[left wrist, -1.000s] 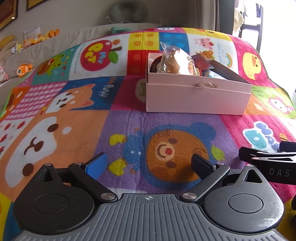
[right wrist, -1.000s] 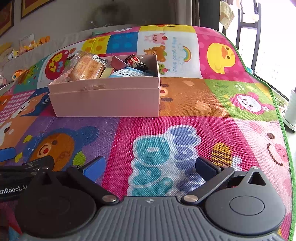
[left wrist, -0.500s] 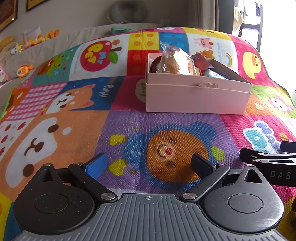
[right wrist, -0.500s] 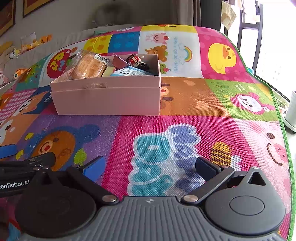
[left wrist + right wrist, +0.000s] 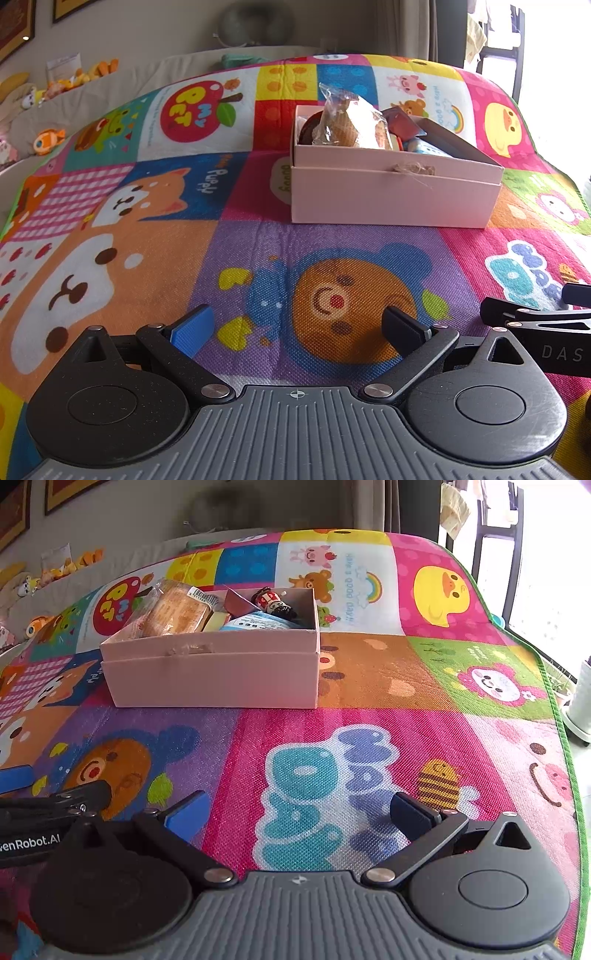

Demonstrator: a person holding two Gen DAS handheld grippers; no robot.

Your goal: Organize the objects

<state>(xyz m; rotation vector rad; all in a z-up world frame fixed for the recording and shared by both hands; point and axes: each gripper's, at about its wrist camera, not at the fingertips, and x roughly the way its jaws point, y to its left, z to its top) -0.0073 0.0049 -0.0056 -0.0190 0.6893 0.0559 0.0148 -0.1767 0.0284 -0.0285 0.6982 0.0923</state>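
A pink cardboard box [image 5: 391, 195] stands on the colourful play mat, also in the right wrist view [image 5: 214, 679]. It holds a wrapped bread bag [image 5: 351, 122] [image 5: 177, 607], a small bottle figure [image 5: 273, 602], a blue packet [image 5: 255, 622] and a dark red item [image 5: 402, 120]. My left gripper [image 5: 297, 326] is open and empty, low over the mat well short of the box. My right gripper [image 5: 299, 812] is open and empty, beside the left one, also short of the box.
The play mat [image 5: 110, 236] covers the surface; its green edge [image 5: 565, 716] runs along the right. Stuffed toys [image 5: 48, 138] sit at the far left by the wall. A white pot [image 5: 583, 698] stands off the mat's right edge.
Both views have shifted very slightly, with the box appearing a touch nearer in the right wrist view. Both grippers stay open and empty.
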